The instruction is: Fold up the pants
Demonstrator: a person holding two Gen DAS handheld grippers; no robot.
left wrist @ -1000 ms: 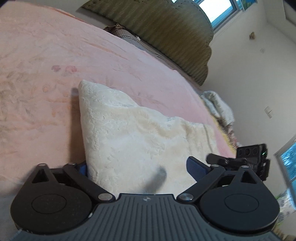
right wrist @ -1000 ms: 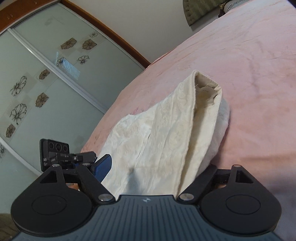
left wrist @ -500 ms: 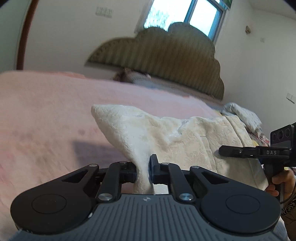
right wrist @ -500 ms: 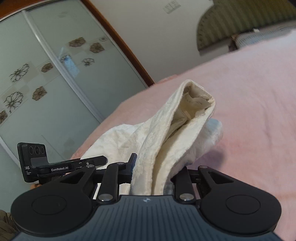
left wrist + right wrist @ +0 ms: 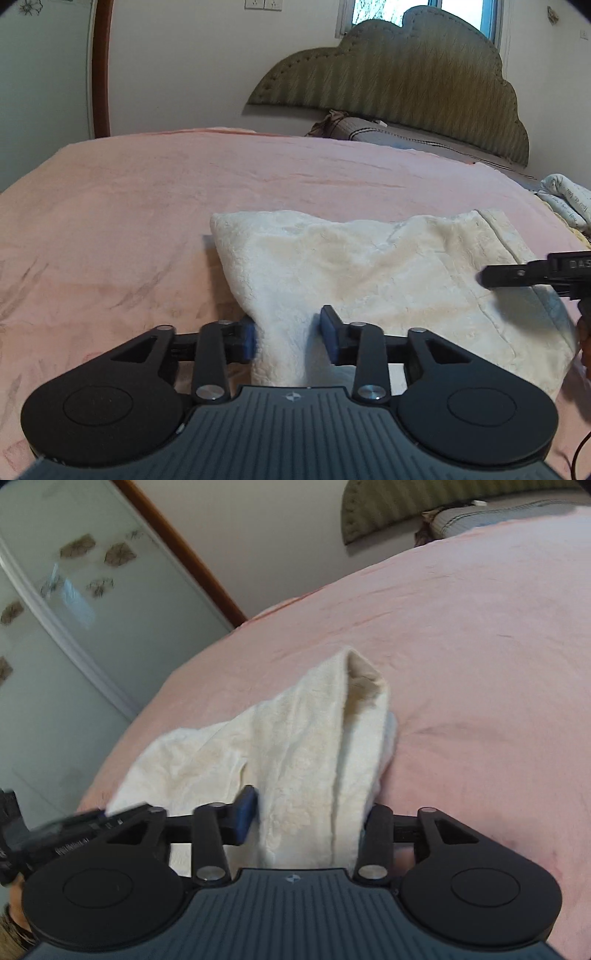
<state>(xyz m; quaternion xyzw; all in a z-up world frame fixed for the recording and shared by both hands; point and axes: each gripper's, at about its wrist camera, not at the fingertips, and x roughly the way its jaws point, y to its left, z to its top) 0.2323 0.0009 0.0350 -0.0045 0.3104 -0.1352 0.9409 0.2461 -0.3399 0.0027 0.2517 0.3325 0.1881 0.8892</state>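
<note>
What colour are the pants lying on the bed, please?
Cream white, with a faint embossed texture; the pants show best in the left wrist view, on the pink bedspread.

The letters "DAS" stand in pale print on the black body of the right gripper (image 5: 532,275) at the far right edge of the left wrist view; lettering on the left gripper (image 5: 70,834), low at the left, is too blurred to read.
</note>
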